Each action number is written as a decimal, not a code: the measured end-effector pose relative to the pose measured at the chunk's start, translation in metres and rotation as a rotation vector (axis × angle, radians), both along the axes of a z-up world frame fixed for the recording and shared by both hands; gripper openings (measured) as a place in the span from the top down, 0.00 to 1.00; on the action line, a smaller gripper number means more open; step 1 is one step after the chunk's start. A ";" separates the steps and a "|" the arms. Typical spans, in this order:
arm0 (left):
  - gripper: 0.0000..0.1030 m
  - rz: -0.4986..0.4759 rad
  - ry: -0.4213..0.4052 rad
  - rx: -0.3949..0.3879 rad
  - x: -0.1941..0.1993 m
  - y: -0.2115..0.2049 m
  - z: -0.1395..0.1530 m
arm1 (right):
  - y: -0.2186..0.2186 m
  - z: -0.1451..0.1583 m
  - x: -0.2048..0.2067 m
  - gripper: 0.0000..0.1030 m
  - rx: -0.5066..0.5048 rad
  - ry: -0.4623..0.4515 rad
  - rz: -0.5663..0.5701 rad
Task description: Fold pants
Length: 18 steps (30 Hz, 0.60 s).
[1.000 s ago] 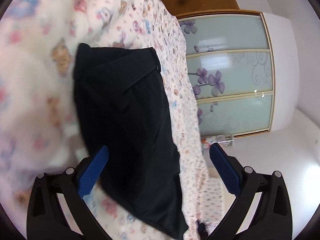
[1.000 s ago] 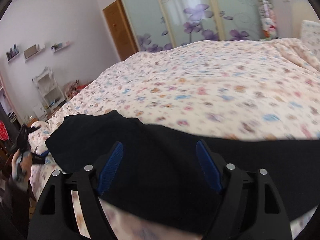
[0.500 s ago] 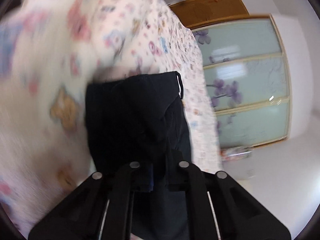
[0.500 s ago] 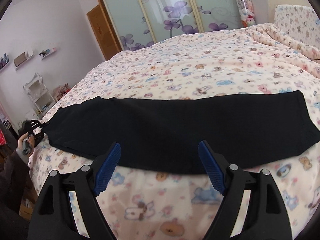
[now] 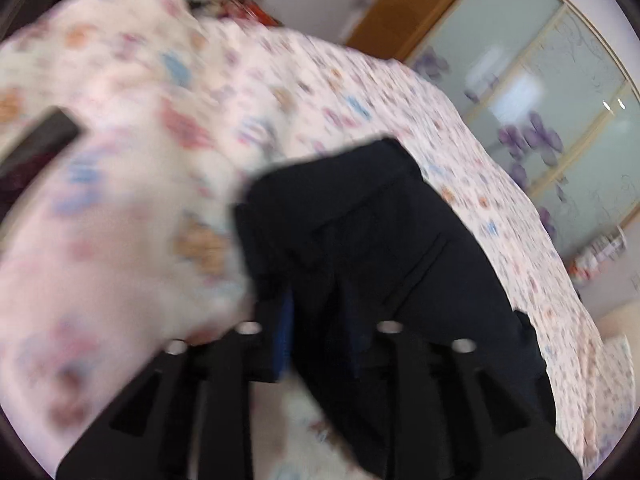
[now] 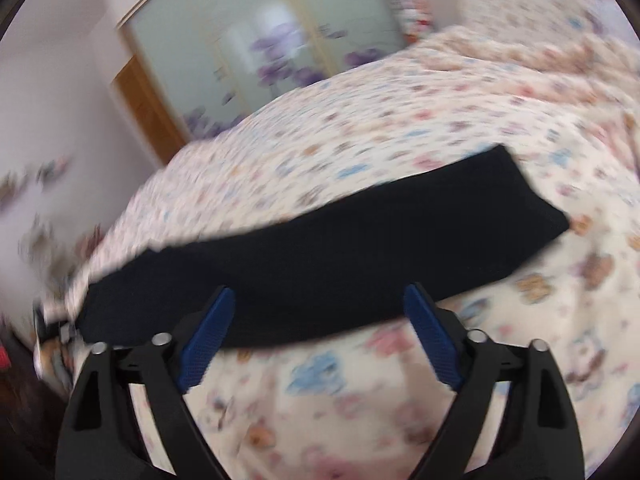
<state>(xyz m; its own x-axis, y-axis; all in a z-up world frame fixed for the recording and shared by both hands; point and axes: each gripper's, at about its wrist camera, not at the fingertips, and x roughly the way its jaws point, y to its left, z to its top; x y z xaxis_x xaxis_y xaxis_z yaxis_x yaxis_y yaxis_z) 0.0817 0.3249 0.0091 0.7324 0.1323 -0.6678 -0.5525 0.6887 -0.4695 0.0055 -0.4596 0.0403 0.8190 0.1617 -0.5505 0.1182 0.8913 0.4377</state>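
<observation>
Nearest us, our left gripper (image 5: pixel 320 332) pinches bunched fabric of the black cloth pants (image 6: pixel 328 256), our right gripper (image 6: pixel 316 332) gapes wide holding nothing, and beyond them the pants stretch across the cartoon-print bedspread (image 6: pixel 400 152).

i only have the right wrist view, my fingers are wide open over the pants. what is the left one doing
Observer: The left hand-held gripper is shut on the black pants, at a bunched end of the cloth.
Operator: is that end flat on the bed
Observer: No, it is rumpled in layered folds in front of the left fingers; the picture is blurred, so I cannot tell whether it is lifted off the floral bedspread.
Operator: anything else lying on the bed over there
Observer: Yes, a dark flat object lies at the far left edge, too blurred to name.
</observation>
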 end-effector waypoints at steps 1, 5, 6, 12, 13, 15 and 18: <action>0.51 0.027 -0.036 0.039 -0.015 -0.006 0.009 | -0.011 0.003 0.003 0.12 0.037 -0.006 -0.027; 0.23 -0.004 -0.174 0.163 -0.060 -0.063 0.039 | -0.022 0.020 0.047 0.15 -0.182 0.002 -0.132; 0.17 -0.069 -0.210 0.133 -0.064 -0.086 0.041 | -0.022 0.019 0.059 0.19 -0.236 0.013 -0.150; 0.11 -0.262 -0.217 -0.040 -0.048 -0.169 0.027 | -0.026 -0.020 0.162 0.27 -0.255 0.279 -0.067; 0.11 -0.270 -0.207 -0.049 -0.044 -0.177 0.022 | -0.027 -0.024 0.168 0.27 -0.276 0.299 -0.089; 0.11 -0.262 -0.173 -0.038 -0.032 -0.187 0.010 | -0.029 -0.029 0.179 0.27 -0.393 0.323 -0.140; 0.08 -0.266 -0.159 0.023 -0.027 -0.196 -0.002 | -0.013 -0.041 0.191 0.30 -0.643 0.343 -0.077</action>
<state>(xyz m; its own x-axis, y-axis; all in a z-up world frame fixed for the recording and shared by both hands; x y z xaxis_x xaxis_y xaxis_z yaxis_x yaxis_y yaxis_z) 0.0549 0.1291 0.0069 0.8386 -0.0642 -0.5409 -0.2723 0.8107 -0.5183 0.1966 -0.4722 -0.0010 0.5793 -0.3307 -0.7450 0.2273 0.9433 -0.2419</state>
